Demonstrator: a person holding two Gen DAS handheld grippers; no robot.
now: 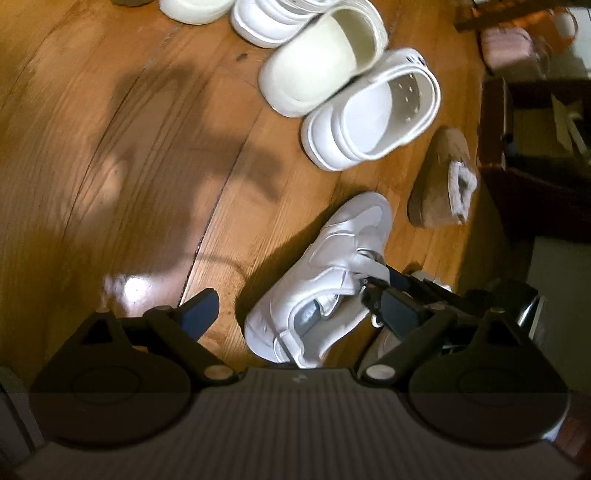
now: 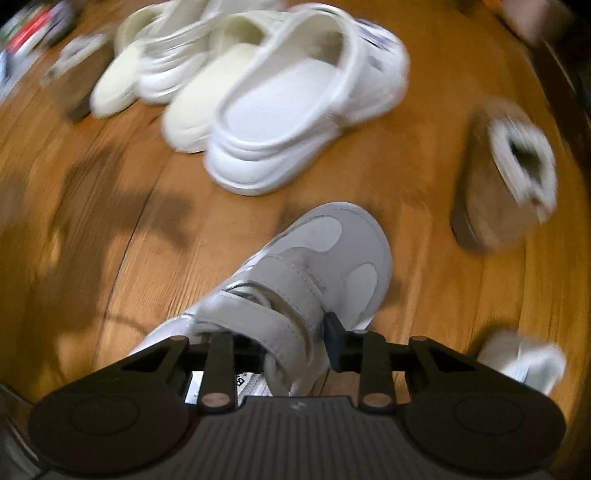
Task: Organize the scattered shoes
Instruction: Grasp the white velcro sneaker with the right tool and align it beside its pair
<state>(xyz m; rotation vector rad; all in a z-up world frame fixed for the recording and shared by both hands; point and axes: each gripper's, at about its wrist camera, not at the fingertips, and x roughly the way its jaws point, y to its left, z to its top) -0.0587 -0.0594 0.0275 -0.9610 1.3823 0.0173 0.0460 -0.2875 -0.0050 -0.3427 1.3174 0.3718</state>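
A white strap sneaker (image 1: 325, 266) lies on the wooden floor (image 1: 110, 147), toe pointing away. My left gripper (image 1: 295, 310) is open wide over its heel end, with one finger on each side and neither pad touching it. In the right wrist view the same sneaker (image 2: 332, 243) fills the middle. My right gripper (image 2: 277, 343) is shut on its strapped side wall, one finger inside the shoe's opening and the other outside. A second small white shoe (image 2: 524, 362) lies blurred at the lower right.
Beyond the sneaker, a white clog (image 1: 373, 114) and a cream slipper (image 1: 317, 62) lie side by side, with more white and cream shoes (image 1: 273, 18) behind. A brown fur-lined slipper (image 1: 439, 177) lies to the right. Dark wooden furniture (image 1: 535, 166) stands at the right edge.
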